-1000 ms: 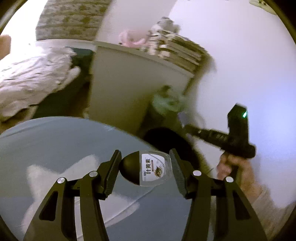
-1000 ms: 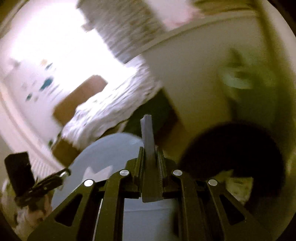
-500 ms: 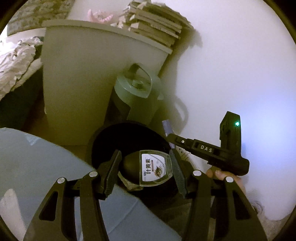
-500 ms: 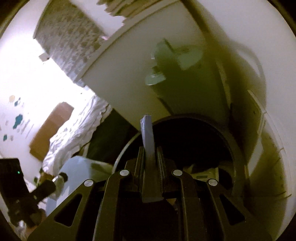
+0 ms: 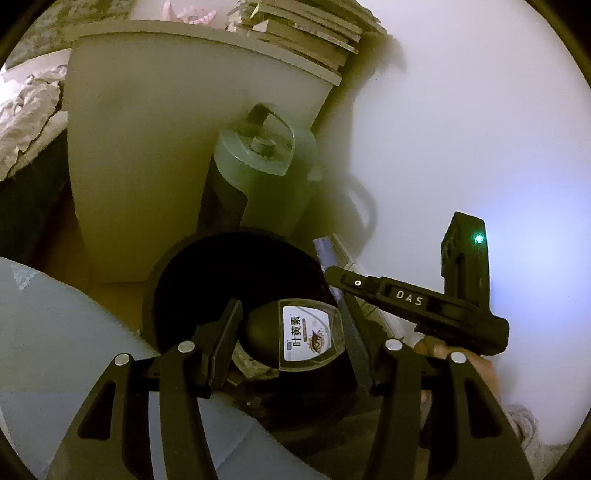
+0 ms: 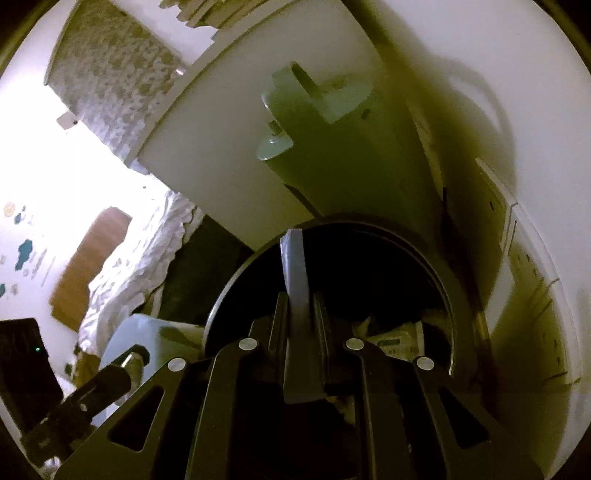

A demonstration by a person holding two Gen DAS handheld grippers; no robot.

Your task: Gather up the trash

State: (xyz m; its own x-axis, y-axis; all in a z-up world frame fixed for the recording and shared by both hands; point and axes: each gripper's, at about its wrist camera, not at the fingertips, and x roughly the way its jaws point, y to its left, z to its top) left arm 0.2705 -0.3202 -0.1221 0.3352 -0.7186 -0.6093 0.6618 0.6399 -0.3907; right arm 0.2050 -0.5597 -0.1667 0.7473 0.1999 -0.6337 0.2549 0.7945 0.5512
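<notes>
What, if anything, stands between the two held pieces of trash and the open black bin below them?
Nothing visible does. The small bottle in the left claw and the grey strip in the right claw hang over the bin, which is open.

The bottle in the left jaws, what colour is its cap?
Black, on a clear bottle with a white label; the left wrist view shows it best.

Home bedroom: rumpled bedding [image 6: 136,258], white cabinet [image 5: 177,147] topped with stacked books [image 5: 306,33], black waste bin [image 6: 458,295] beside wall.
</notes>
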